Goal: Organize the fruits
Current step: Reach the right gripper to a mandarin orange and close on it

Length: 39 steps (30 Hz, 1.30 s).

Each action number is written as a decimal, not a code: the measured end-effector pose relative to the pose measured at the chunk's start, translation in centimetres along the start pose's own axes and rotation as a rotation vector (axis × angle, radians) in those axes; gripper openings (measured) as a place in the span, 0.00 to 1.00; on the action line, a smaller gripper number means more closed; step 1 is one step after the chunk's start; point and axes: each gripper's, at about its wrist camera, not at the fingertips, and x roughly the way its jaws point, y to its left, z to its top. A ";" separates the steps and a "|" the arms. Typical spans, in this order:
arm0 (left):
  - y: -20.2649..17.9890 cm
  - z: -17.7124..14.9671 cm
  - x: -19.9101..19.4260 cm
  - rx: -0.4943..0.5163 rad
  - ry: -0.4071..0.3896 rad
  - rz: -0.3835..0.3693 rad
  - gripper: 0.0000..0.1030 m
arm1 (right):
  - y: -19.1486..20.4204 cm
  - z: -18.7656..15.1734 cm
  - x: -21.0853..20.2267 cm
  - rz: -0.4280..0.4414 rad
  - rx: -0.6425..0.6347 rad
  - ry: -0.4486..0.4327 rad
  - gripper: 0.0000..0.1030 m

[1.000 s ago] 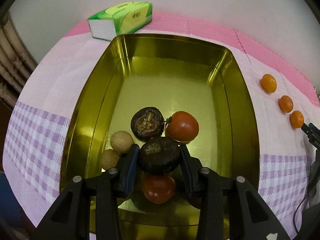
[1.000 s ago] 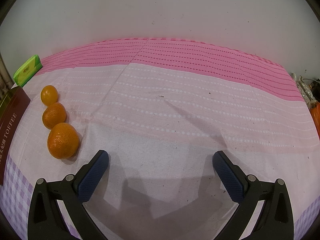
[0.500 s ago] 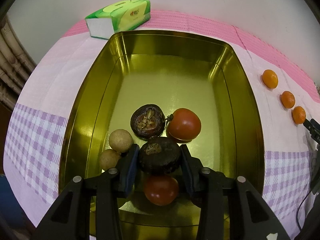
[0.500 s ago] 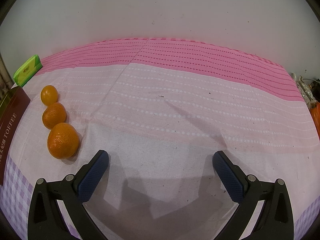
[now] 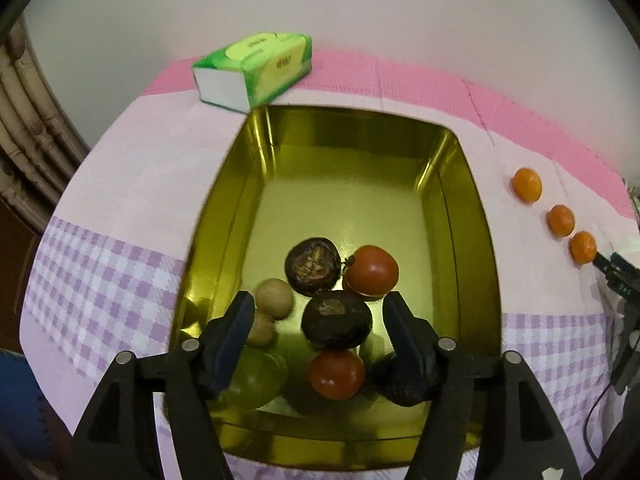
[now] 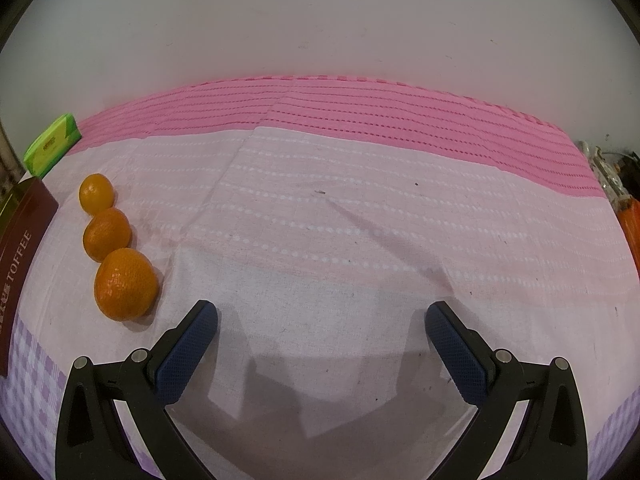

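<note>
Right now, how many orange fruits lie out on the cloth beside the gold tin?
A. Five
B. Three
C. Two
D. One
B: three orange fruits lie in a row on the cloth, outside the gold tin; the left wrist view shows the same three.

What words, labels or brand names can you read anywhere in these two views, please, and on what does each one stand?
"TOFFEE": on the dark red outer side of the tin, in the right wrist view.
A smaller line beneath "TOFFEE" on the tin: too blurred to read.
Print on the green tissue pack: too small and blurred to read.
</note>
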 end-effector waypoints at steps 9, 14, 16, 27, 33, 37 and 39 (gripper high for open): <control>3.7 -0.9 -3.0 -0.039 -0.056 0.050 0.67 | 0.0 -0.2 -0.3 -0.020 0.025 0.016 1.00; 5.9 -1.7 -3.3 -0.079 -0.053 0.072 0.73 | 0.3 -0.4 -0.5 -0.032 0.044 0.028 1.00; 6.5 -2.1 -3.4 -0.091 -0.050 0.075 0.76 | 0.5 -0.6 -0.7 -0.039 0.049 0.028 1.00; 8.5 -3.2 -4.3 -0.133 -0.081 0.086 0.81 | 3.6 -1.3 -3.1 -0.052 -0.018 -0.014 0.80; 8.8 -3.1 -4.2 -0.128 -0.086 0.094 0.81 | 8.1 -0.6 -5.1 0.002 -0.128 -0.053 0.79; 8.9 -3.0 -4.2 -0.132 -0.093 0.093 0.82 | 10.1 0.1 -4.6 0.015 -0.164 -0.045 0.69; 9.0 -2.9 -4.1 -0.134 -0.091 0.091 0.83 | 10.5 0.5 -3.7 0.029 -0.155 -0.011 0.63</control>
